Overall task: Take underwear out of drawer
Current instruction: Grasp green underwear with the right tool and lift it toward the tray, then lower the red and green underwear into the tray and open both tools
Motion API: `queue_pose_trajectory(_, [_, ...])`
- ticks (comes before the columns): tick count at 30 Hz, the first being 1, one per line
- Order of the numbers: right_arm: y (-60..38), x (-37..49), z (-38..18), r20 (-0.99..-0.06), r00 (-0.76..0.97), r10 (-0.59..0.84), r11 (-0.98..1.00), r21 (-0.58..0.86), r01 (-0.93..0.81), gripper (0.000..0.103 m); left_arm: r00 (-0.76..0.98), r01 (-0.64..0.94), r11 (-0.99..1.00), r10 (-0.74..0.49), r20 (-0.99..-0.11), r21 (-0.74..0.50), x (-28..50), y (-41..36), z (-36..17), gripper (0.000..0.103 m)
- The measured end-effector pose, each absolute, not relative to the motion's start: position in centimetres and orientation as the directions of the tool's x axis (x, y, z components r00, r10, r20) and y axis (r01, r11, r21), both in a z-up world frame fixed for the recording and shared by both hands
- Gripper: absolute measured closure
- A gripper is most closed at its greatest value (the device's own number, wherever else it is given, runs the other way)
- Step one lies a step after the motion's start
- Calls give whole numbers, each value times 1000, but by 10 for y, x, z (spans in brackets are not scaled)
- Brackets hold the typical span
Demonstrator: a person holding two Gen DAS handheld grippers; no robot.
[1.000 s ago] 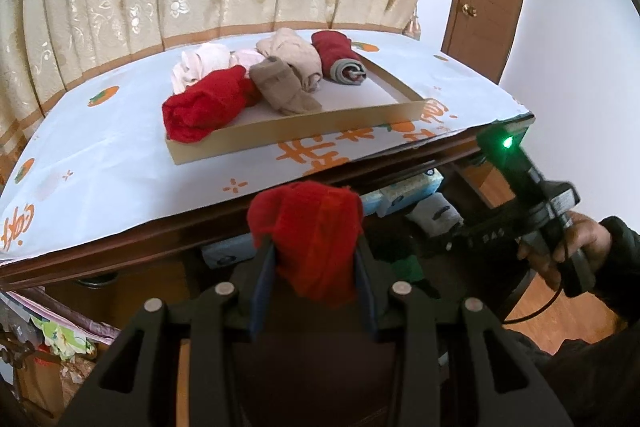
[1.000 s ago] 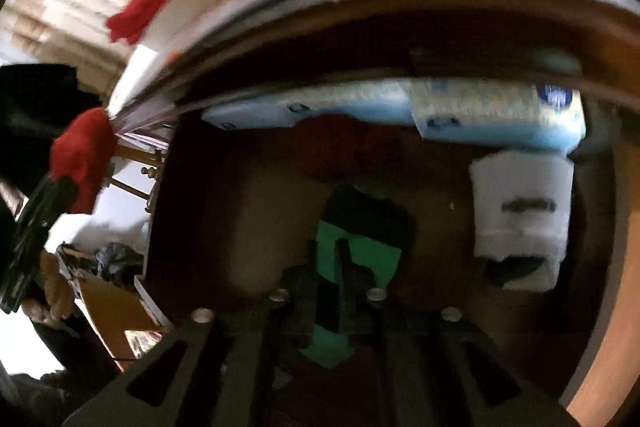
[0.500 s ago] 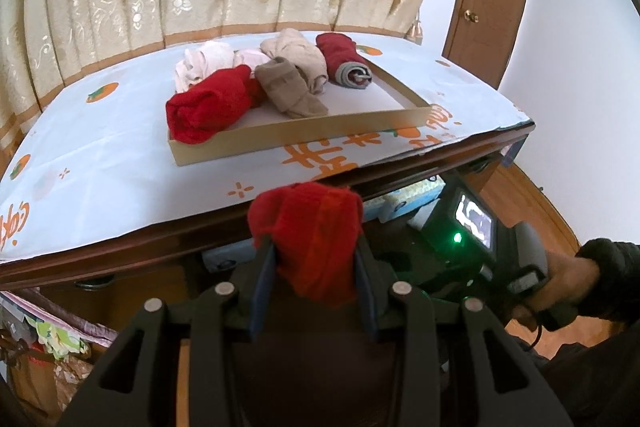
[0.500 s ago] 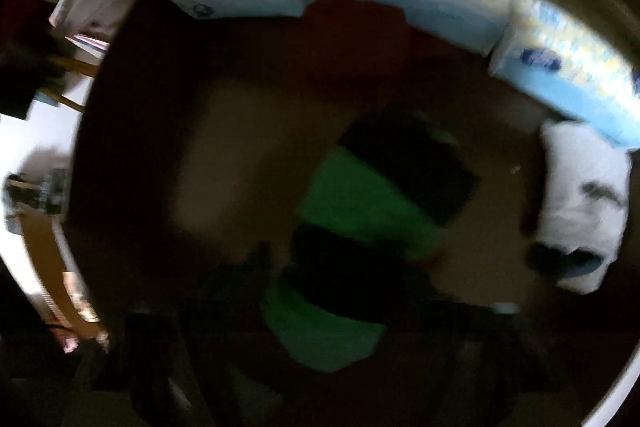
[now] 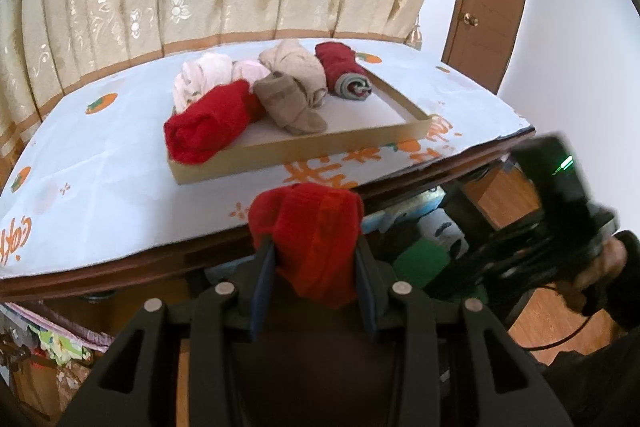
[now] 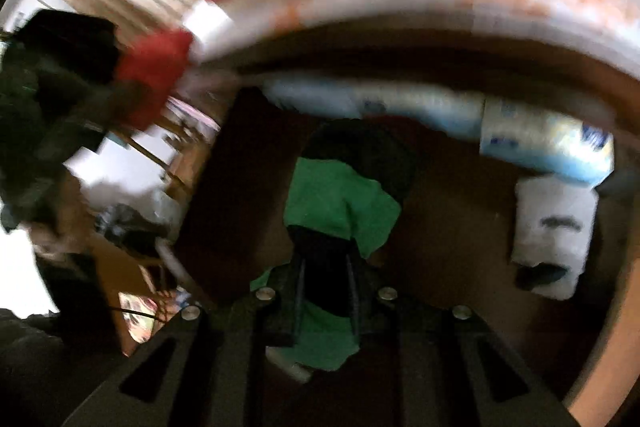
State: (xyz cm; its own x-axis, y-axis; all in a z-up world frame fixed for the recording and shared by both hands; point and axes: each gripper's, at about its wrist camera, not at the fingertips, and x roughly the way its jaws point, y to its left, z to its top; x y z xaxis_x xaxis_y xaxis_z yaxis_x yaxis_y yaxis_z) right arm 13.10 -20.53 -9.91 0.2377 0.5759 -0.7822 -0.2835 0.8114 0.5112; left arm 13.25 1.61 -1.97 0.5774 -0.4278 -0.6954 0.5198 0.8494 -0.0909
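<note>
The left gripper has its jaws clamped on a rolled red underwear. The right gripper, whose jaws have just been closing, pinches a green-and-black underwear between them. Beyond these jaws the drawer holds a white roll and tissue packs; past the left jaws, a tray of rolled garments sits on the tabletop.
</note>
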Motion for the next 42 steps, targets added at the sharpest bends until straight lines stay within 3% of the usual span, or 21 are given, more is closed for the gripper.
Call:
queue_pose_trajectory(6, [-226, 137, -24, -671, 404, 622, 782, 517, -347, 84, 608, 521, 848, -445, -657, -92, 145, 6, 1, 66])
queue_pose_trajectory(11, [-236, 154, 10, -633, 513, 579, 815, 448, -367, 84, 635, 526, 848, -444, -632, -67, 165, -8, 14, 66])
queue_pose_trajectory(18, [-232, 225, 7, -686, 578, 442, 896, 303, -325, 84, 682, 487, 873, -387, -620, -10, 206, -29, 13, 66])
queue_pose_trajectory(29, [-208, 281, -13, -725, 568, 389, 915, 233, -330, 84, 659, 449, 894, -323, -679, 10, 277, -53, -17, 66])
queue_pose_trajectory(33, [-210, 296, -28, -746, 530, 403, 913, 285, -293, 84, 634, 459, 888, -300, -713, 34, 287, -66, -30, 66])
queue_pose_trajectory(37, [-228, 278, -8, -669, 597, 444, 896, 327, -300, 84, 637, 473, 879, -296, -712, 58, 292, -70, -31, 63])
queue_pose_trajectory(42, [-265, 261, -3, -636, 534, 558, 821, 515, -245, 84, 644, 468, 879, -268, -716, 92, 300, -78, -37, 60])
